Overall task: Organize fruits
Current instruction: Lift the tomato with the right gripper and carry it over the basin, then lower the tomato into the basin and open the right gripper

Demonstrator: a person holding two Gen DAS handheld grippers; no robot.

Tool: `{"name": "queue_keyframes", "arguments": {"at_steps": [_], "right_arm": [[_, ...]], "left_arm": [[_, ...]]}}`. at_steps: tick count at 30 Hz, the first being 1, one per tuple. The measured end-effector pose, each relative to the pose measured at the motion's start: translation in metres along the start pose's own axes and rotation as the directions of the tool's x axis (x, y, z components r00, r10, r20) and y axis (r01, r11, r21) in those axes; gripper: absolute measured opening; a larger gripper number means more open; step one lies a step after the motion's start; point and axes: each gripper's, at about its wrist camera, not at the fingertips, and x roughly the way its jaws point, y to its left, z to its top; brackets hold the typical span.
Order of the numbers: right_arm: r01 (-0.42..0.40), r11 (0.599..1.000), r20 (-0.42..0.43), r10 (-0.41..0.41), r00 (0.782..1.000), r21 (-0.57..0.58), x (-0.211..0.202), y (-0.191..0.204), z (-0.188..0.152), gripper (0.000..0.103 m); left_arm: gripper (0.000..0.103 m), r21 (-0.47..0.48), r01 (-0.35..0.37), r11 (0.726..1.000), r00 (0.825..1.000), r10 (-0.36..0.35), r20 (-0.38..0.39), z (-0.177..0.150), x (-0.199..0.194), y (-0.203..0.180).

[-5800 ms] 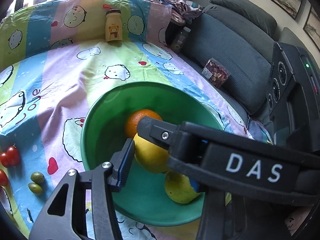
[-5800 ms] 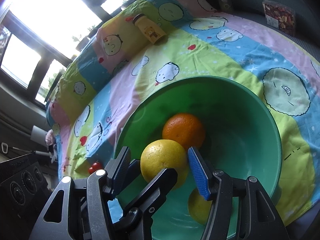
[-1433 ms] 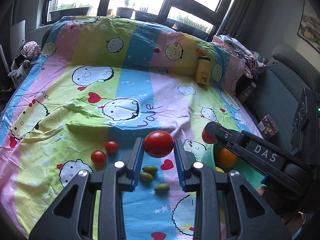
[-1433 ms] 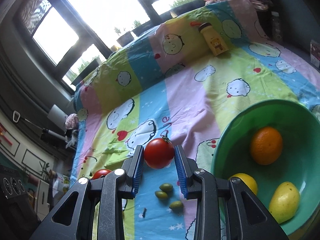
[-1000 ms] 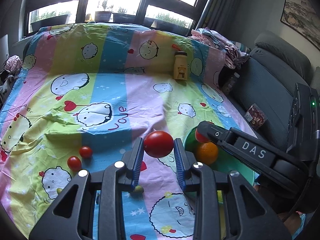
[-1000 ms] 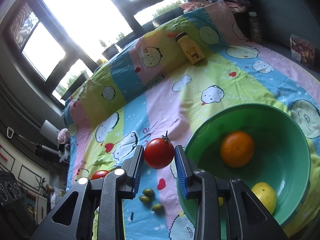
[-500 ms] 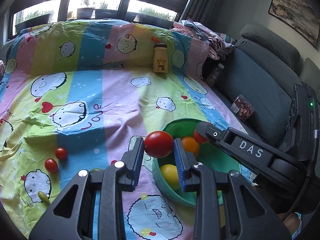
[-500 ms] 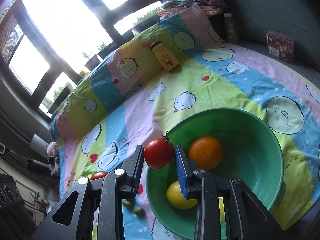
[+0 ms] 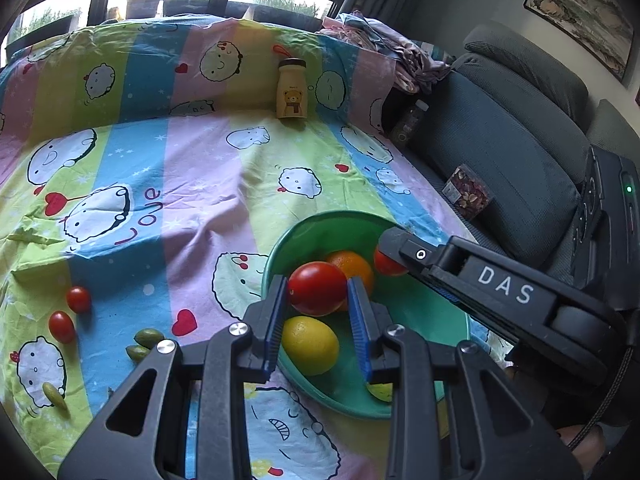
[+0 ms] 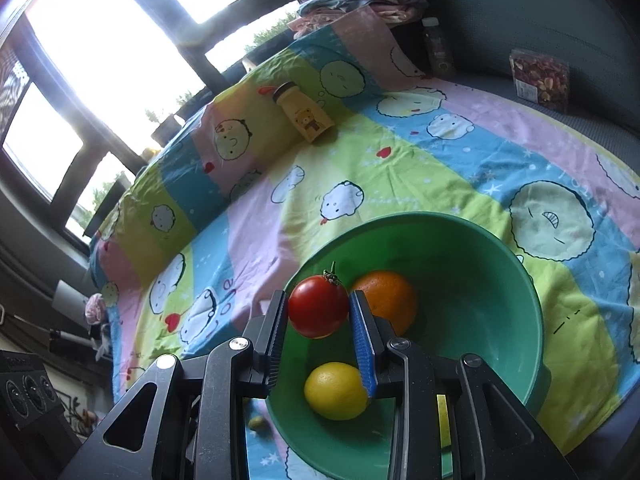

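Red tomatoes are clamped by both grippers: one tomato [image 9: 317, 288] by the left gripper [image 9: 318, 312], another tomato [image 10: 318, 311] by the right gripper [image 10: 319, 328], above the green bowl [image 10: 496, 300].

The white letters "DAS" were read on the side of the right tool [image 9: 386, 258], seen from the left wrist view. On the sheet [image 9: 208, 200], the word "Love" was printed in dark red script beside a cartoon face; in the right wrist view only part of it could be made out. The label on the yellow bottle [image 9: 291, 94] showed a bear, but its small print could not be read.
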Motion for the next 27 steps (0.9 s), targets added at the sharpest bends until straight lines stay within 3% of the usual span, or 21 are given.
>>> {"name": "queue_keyframes", "arguments": {"at_steps": [27], "right_arm": [[0.107,0.994,-0.098,-0.104,0.990,0.020,0.026,-0.026,0.000,0.034]], "left_arm": [[0.030,-0.001,0.045,0.999,0.988,-0.045,-0.148,-0.014,0.049,-0.007]]}}
